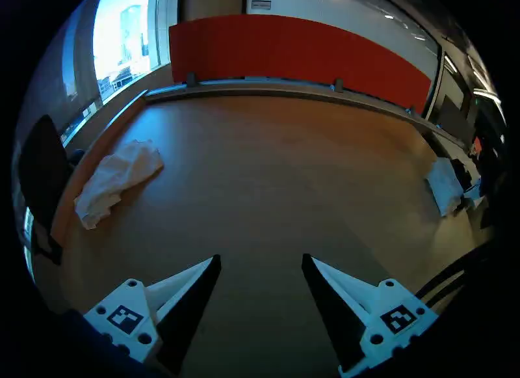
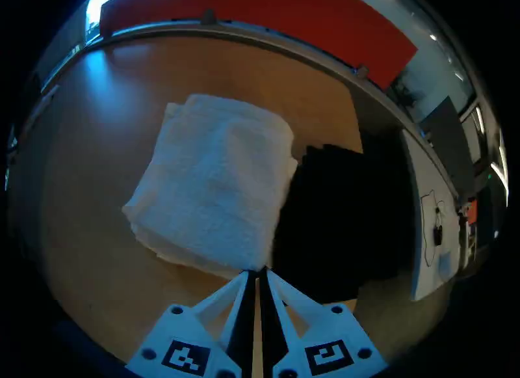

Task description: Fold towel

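In the right gripper view a folded white towel [image 2: 214, 183] lies flat on the wooden table [image 2: 84, 183]. My right gripper [image 2: 258, 274] is shut, its tips right at the towel's near corner, and I see no cloth between the fingers. In the left gripper view my left gripper [image 1: 261, 264] hangs open above bare wood with nothing between its fingers. A crumpled white towel [image 1: 120, 179] lies far off to its left near the table's edge. A folded white towel [image 1: 445, 186] shows at the far right edge of the table [image 1: 273, 170].
A black shape [image 2: 344, 215], too dark to identify, lies against the folded towel's right side. A red partition [image 1: 292, 53] runs along the table's far edge. A dark chair back [image 1: 42, 173] stands beyond the left edge. A white desk [image 2: 432, 215] stands further right.
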Demonstrator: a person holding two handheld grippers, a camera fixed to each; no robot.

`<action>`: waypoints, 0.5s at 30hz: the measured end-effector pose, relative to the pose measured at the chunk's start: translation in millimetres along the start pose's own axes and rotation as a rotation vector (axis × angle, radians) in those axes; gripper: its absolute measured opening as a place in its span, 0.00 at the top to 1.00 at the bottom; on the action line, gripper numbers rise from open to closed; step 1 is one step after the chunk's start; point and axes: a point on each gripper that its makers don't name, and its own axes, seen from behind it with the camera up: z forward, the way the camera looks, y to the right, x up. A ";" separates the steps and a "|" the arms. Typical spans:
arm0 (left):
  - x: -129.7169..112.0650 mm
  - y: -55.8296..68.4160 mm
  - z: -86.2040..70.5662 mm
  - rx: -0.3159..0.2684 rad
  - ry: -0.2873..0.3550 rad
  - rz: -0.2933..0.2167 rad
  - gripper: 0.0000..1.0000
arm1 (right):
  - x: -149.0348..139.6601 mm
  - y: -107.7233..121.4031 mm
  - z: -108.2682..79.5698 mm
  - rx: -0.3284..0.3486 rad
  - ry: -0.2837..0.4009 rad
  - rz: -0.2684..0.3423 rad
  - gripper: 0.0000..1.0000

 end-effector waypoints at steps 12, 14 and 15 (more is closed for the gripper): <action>-1.4 1.0 1.0 0.001 -0.003 0.000 0.08 | 0.0 3.1 0.6 -0.010 -0.003 0.022 0.95; -1.7 1.0 1.1 0.002 -0.003 -0.001 0.08 | 0.2 3.0 0.6 -0.012 -0.003 0.022 0.95; -1.7 1.1 1.1 0.002 -0.003 -0.001 0.08 | 0.3 2.9 0.6 -0.012 -0.004 0.022 0.95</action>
